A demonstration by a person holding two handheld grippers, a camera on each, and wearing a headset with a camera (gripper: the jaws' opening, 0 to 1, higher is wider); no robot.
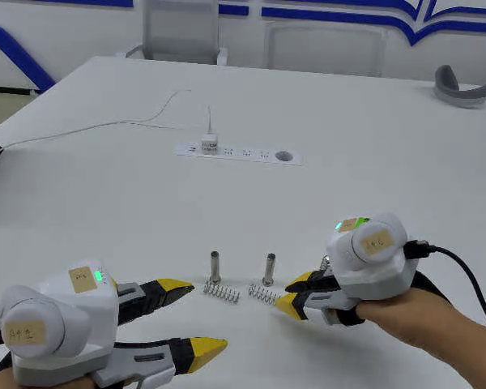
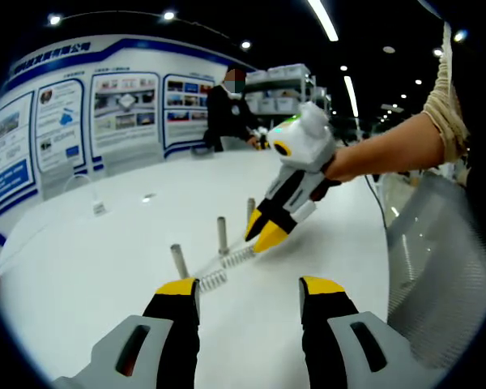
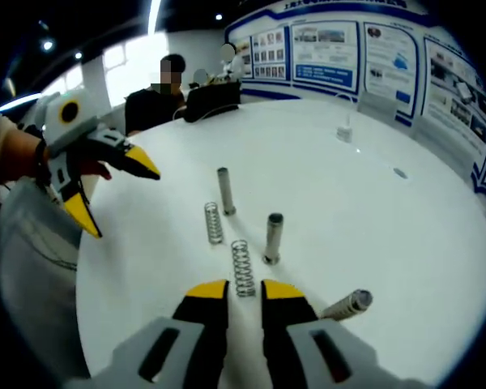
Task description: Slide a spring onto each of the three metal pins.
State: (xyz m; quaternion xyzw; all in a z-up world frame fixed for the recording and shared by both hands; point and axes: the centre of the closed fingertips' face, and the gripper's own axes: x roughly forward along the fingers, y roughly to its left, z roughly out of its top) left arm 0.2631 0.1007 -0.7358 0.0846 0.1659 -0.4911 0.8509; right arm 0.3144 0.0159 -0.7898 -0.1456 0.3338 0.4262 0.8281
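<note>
Two springs lie flat on the white table [image 1: 348,162]. In your head view the left spring [image 1: 221,292] sits just at 6 o'clock of the left pin [image 1: 215,266], and the right spring [image 1: 263,293] just at 6 o'clock of the middle pin [image 1: 269,267]. Both pins stand upright. The third pin [image 2: 250,209] stands beyond them in the left gripper view.

Your right gripper [image 1: 290,296], at 4 o'clock, keeps its jaws a narrow slit apart and pinches nothing. Its lower tip sits at the right spring's end; whether they touch is unclear.

Your left gripper [image 1: 190,318], at 7 o'clock, is spread wide, holding nothing, near the left spring but apart from it.

Paper tags [image 1: 377,241] on both grippers carry handwriting too small to read, and so is the print on the wall posters [image 3: 332,53].
</note>
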